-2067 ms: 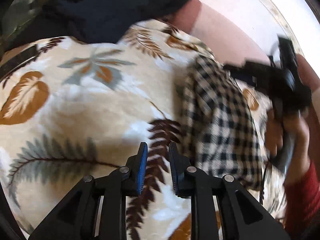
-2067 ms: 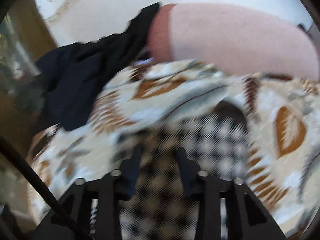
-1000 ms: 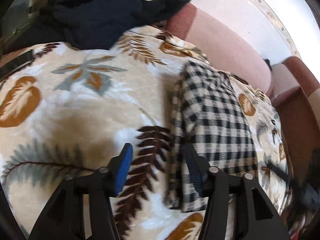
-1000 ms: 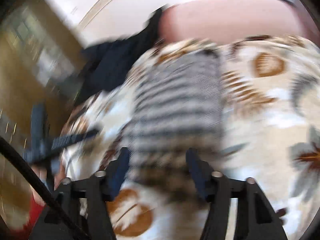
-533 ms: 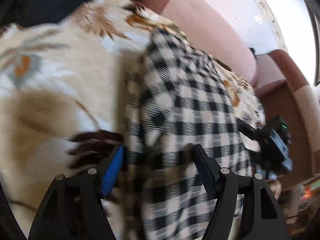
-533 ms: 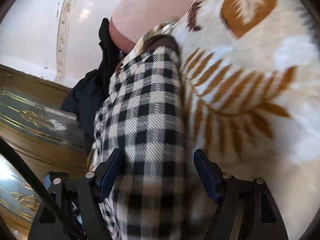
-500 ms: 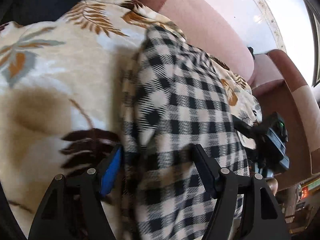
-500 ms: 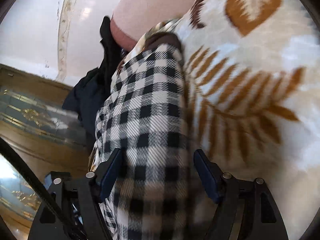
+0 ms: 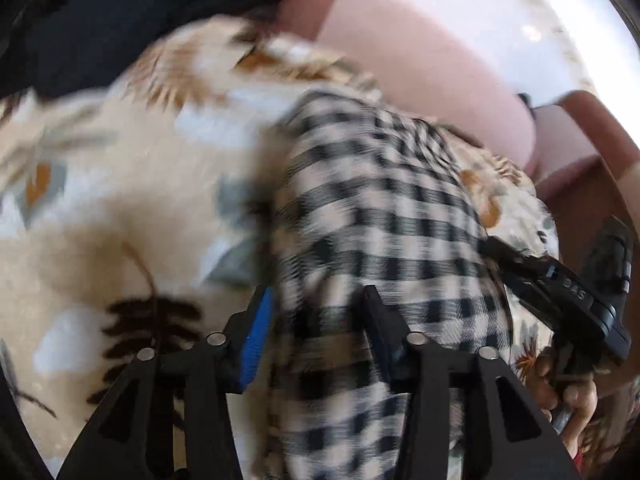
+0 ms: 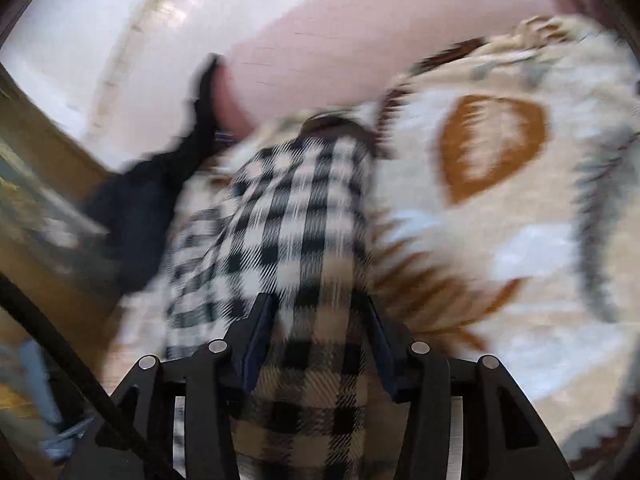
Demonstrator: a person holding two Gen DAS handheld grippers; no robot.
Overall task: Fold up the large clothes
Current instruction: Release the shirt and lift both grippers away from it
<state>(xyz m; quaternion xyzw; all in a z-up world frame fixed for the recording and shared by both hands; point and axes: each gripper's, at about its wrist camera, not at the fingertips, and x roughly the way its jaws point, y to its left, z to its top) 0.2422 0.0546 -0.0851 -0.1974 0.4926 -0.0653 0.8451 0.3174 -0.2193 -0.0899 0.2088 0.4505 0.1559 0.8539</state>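
Observation:
A black-and-white checked garment point(image 9: 380, 216) lies folded in a long strip on a leaf-patterned blanket point(image 9: 120, 200). My left gripper point(image 9: 316, 320) is open, its jaws straddling the near left edge of the garment. My right gripper point(image 10: 320, 320) is open too, with the other end of the checked garment point(image 10: 288, 240) between its jaws. The right gripper's body point(image 9: 560, 292) and the hand holding it show at the right of the left wrist view. Both views are blurred by motion.
A dark navy garment point(image 9: 120, 12) lies heaped at the far end of the blanket and also shows in the right wrist view point(image 10: 152, 208). A pink sofa back point(image 9: 420, 64) runs behind, with a white wall above. Wooden furniture point(image 10: 40, 168) stands at the left of the right wrist view.
Both grippers have pushed in over the ends of the checked garment and their jaws have narrowed a little around it. The views have swung and become blurred.

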